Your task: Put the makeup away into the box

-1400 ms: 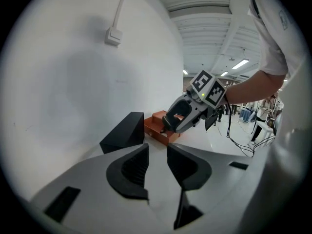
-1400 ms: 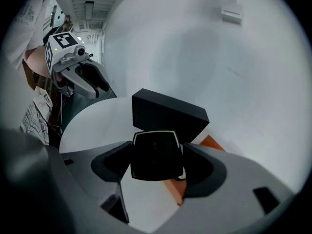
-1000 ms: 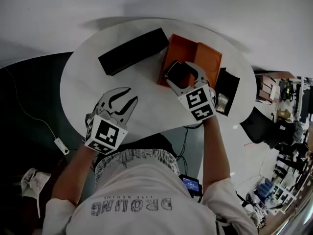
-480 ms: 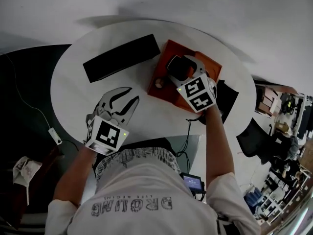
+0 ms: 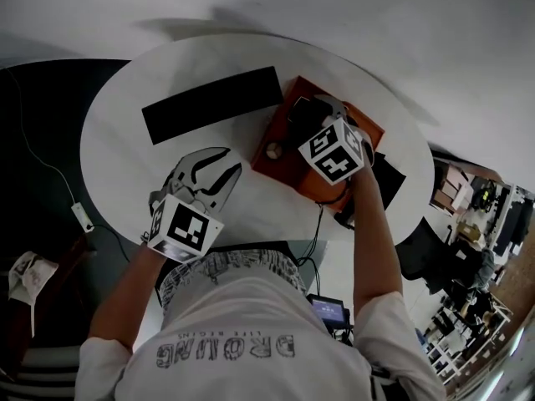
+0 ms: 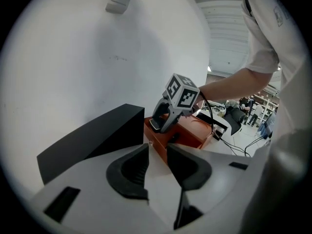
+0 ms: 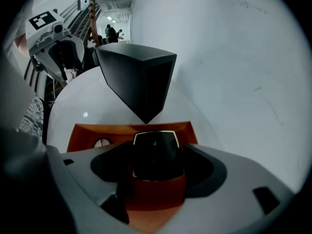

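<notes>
The right gripper (image 5: pixel 316 111) is clamping a black compact (image 7: pixel 155 152) over the orange box (image 5: pixel 292 172), at the table's (image 5: pixel 125 165) 2 o'clock. The left gripper (image 5: pixel 219 164) is hovering at the box's 8 o'clock, jaws apart, empty. A black case (image 5: pixel 211 104) is lying at its 10 o'clock.

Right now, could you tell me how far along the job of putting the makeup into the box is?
A small round item already lies in the orange box. The right gripper holds a black compact over it, not yet released. The left gripper is empty, jaws apart.
</notes>
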Demonstrator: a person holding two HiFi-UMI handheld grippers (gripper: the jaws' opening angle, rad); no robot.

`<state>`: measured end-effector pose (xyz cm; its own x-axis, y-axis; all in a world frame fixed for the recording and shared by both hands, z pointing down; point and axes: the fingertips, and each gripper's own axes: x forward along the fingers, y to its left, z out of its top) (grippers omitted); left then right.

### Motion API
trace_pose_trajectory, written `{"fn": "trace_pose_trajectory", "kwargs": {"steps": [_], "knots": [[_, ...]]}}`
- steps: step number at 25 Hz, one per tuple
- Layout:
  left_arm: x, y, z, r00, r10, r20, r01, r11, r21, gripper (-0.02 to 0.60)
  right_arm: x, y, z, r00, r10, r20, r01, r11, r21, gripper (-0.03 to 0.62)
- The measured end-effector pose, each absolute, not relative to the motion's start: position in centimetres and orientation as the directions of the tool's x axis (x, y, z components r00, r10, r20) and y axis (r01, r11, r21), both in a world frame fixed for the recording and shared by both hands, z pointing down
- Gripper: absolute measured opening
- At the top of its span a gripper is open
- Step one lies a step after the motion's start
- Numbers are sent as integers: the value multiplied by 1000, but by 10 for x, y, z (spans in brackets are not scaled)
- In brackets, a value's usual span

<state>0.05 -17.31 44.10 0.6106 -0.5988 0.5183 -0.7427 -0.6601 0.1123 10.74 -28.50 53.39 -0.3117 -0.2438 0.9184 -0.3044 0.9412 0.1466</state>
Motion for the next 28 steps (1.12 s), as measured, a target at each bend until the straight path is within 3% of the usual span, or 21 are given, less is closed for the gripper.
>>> {"fn": "trace_pose_trajectory", "kwargs": {"steps": [12, 28], "knots": [[2, -174, 460, 622, -572, 534, -737, -657, 155, 131, 110, -284, 569, -140, -115, 983, -182, 979, 88, 347], [-7, -179, 471, 615, -560, 555, -743, -647, 171, 130, 108, -284, 586, -72, -33, 997, -178, 984, 19, 347]]}}
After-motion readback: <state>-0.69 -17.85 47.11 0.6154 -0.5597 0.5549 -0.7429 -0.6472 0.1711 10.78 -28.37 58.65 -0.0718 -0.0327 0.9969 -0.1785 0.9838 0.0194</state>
